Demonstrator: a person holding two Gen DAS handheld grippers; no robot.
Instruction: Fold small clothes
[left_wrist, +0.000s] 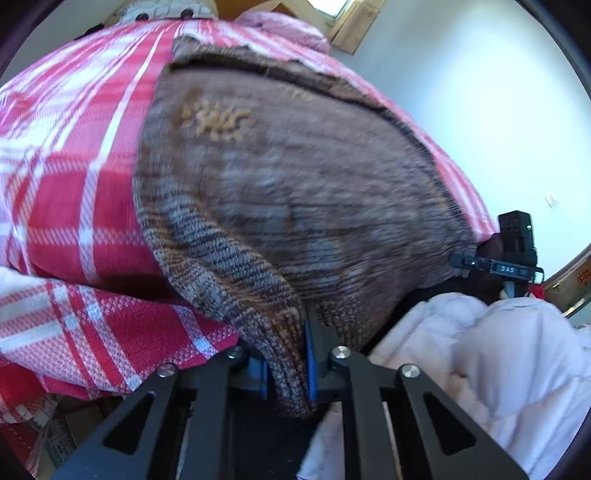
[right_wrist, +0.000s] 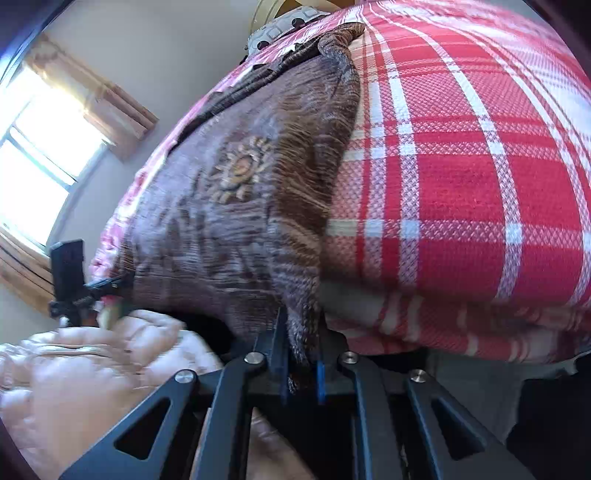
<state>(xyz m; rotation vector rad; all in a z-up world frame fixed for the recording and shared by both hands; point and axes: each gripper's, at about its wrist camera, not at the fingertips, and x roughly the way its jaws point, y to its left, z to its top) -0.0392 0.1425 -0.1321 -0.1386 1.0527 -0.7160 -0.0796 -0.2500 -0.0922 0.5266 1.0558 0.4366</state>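
Across the red-and-white plaid blanket (left_wrist: 66, 206), spread flat: brown knitted sweater (left_wrist: 295, 192), embroidered tan sun-like motif (left_wrist: 218, 122) on its far half. Near hem hanging off the near edge of the blanket. Left claw (left_wrist: 288, 365) clamped on the left near corner of the hem, knit bunched between the blue pads (left_wrist: 309, 363). Right claw (right_wrist: 301, 363) clamped on the right near corner of the same hem, fabric pinched between its pads (right_wrist: 320, 380). Seen from the left wrist view at far right, the other claw gripping the sweater's edge; seen from the right wrist view at far left, the same arrangement mirrored. Pale pink quilted jacket (left_wrist: 498, 362) crumpled below the near edge, just beside the sweater's hem. Patterned cushion (right_wrist: 280, 29) at the far end of the blanket. Window with wooden frame (right_wrist: 40, 147) on the left wall in the right wrist view. Both views motion-blurred; finer knit detail not legible.
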